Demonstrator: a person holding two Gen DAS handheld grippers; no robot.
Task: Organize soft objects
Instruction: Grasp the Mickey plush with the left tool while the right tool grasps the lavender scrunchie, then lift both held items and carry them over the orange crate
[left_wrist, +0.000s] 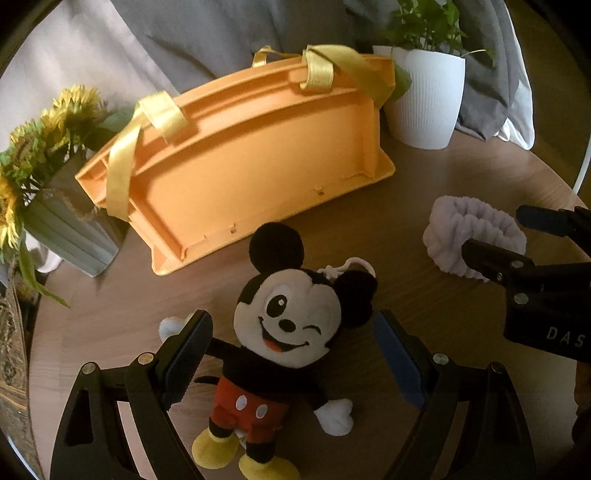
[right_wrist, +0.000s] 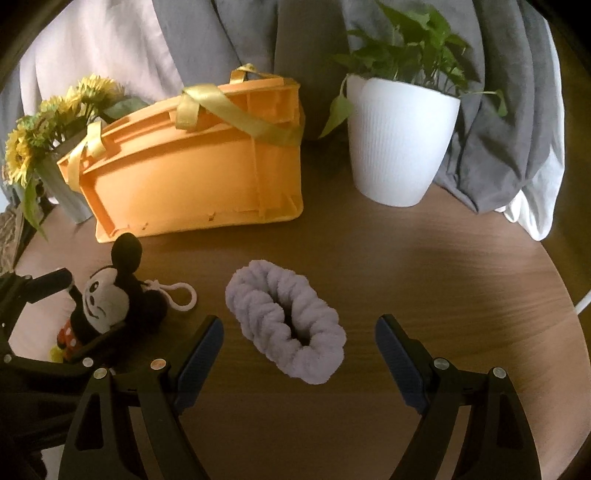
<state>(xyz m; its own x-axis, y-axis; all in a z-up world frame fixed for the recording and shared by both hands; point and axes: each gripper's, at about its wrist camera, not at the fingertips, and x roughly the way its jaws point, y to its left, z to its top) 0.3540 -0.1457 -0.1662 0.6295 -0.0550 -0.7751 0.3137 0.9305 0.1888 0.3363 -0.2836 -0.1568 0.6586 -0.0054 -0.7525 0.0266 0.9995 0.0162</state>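
The left gripper (left_wrist: 291, 354) hangs with jaws wide apart astride a black-eared plush mouse doll in red shorts (left_wrist: 284, 343) lying on the round wooden table (right_wrist: 424, 266), not pressing it. The right gripper (right_wrist: 299, 354) (equally spread, grasping nothing) flanks a fluffy lilac scrunchie (right_wrist: 286, 321), before an orange plastic basket with yellow ribbon handles (right_wrist: 192, 184).

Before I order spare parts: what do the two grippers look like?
Both look alike. The left gripper and right gripper are matte black, with curved arms that have triangular cut-outs and round silver rivets at the joints. Each finger ends in a flat dark blue ribbed pad. The right gripper's body carries white letters, "DAS". No cables or sleeves show.
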